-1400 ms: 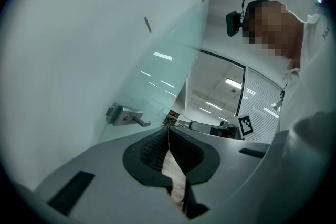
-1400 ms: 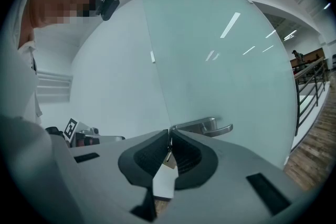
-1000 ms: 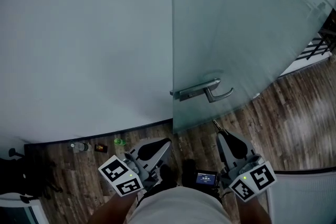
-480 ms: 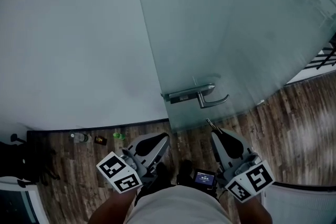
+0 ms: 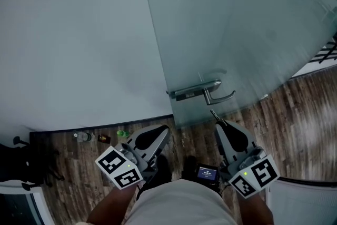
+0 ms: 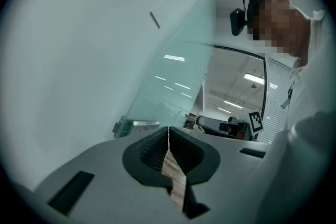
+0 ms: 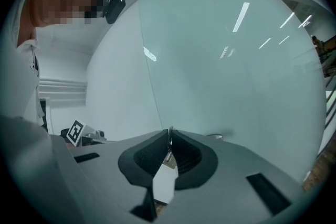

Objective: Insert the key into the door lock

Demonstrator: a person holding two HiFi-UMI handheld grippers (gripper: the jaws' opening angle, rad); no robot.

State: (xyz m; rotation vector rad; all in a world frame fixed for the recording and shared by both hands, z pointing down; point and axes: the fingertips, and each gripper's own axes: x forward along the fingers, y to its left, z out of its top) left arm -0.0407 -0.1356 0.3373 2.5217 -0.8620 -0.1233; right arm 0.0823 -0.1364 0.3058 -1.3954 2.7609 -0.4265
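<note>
Right gripper [image 7: 169, 134] clamped on key [image 7: 168, 148], blade poking forward. Left gripper [image 6: 168, 131] closed, empty, idle at side. Lock [image 5: 190, 92] at edge of glass door [image 5: 237, 23], ahead of key, apart from it. Step: approach. Next: lift key, line blade up with keyhole; keyhole not discernible.
</note>
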